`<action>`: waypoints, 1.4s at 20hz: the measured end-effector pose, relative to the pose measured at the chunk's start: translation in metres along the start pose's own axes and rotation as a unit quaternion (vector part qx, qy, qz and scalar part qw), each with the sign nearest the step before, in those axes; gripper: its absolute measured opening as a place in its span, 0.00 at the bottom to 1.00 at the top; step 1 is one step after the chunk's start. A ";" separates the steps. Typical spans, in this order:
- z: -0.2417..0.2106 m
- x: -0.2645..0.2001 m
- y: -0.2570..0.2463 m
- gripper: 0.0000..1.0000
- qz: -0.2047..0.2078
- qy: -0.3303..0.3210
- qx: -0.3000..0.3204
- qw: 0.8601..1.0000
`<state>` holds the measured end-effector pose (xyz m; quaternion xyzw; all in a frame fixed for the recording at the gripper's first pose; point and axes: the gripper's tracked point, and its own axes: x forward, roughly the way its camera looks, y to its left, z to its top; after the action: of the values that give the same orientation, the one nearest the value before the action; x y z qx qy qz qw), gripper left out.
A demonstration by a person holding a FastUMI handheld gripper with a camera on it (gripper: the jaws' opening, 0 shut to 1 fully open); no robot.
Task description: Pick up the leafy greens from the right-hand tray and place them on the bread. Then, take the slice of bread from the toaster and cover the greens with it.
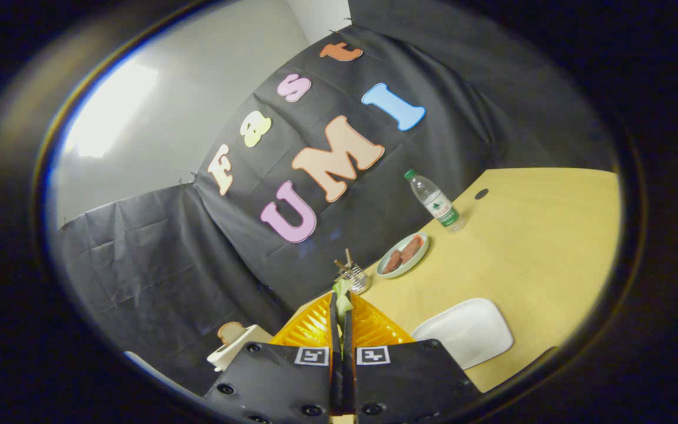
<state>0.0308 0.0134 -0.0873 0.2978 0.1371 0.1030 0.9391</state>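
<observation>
My gripper (339, 306) is shut on the leafy greens (342, 293), a pale green leaf that sticks out above the two black fingertips. The gripper is lifted and tilted over the orange ribbed tray (309, 327), which lies right under the fingers. Left of the fingers stands the white toaster (230, 350) with a slice of bread (231, 331) poking out of its slot. A white square plate (465, 333) lies on the yellow table just right of the fingers; I see no bread on it from here.
Beyond the fingers are a small metal rack (353, 274), a pale green dish (402, 254) with brown-red slices, and a water bottle (435, 201) with a green cap. The yellow table (539, 247) stretches bare to the right. Black cloth walls the booth behind.
</observation>
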 end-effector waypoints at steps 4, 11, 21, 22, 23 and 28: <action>-0.037 0.018 0.040 0.03 0.039 0.027 0.009 0.999; -0.092 0.053 0.092 0.03 0.082 0.056 0.053 0.994; -0.178 0.083 0.063 0.04 -0.031 0.078 0.110 0.990; -0.181 0.083 0.060 0.04 -0.042 0.080 0.101 0.991; -0.178 0.079 0.055 0.03 -0.054 0.072 0.085 0.992; -0.165 0.071 0.036 0.03 -0.105 0.044 0.013 0.993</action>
<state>0.0406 0.1493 -0.2097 0.2894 0.2105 0.0149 0.9336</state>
